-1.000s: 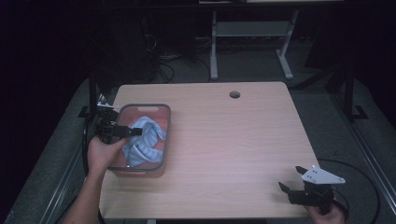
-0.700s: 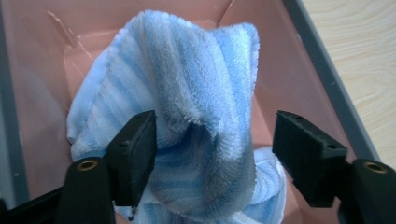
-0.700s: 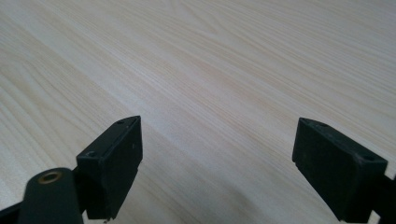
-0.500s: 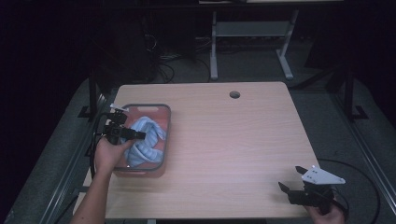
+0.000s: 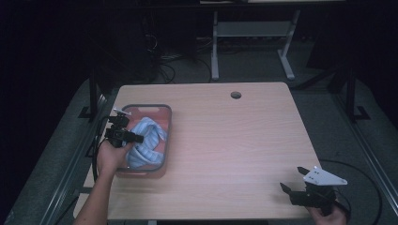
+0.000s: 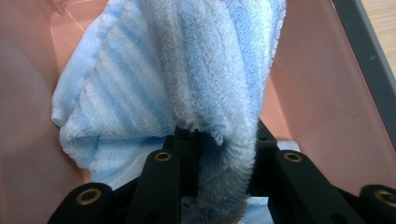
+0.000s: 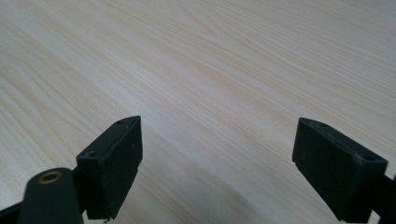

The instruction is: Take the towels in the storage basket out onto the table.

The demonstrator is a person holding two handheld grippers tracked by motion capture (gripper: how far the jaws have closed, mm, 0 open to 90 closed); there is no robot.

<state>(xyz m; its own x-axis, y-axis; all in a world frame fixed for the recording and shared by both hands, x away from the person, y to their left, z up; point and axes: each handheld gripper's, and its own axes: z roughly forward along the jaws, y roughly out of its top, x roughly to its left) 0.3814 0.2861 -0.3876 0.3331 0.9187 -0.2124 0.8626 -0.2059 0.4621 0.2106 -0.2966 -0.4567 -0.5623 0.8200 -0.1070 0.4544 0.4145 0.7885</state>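
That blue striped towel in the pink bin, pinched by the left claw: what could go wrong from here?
The left gripper pinches just a fold of the blue striped towel, so the terry cloth might slip free when lifted. Much of the towel lies bunched in the pink bin; pulling could drag the light bin along. The right gripper is open, far off.

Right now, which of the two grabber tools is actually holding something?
The left gripper, over the pink bin: its jaws pinch the blue striped towel. The right gripper is open above bare table.

The table [image 5: 225, 140] is evenly lit against dark, dim surroundings; both gripper views are sharp, with soft shadows.
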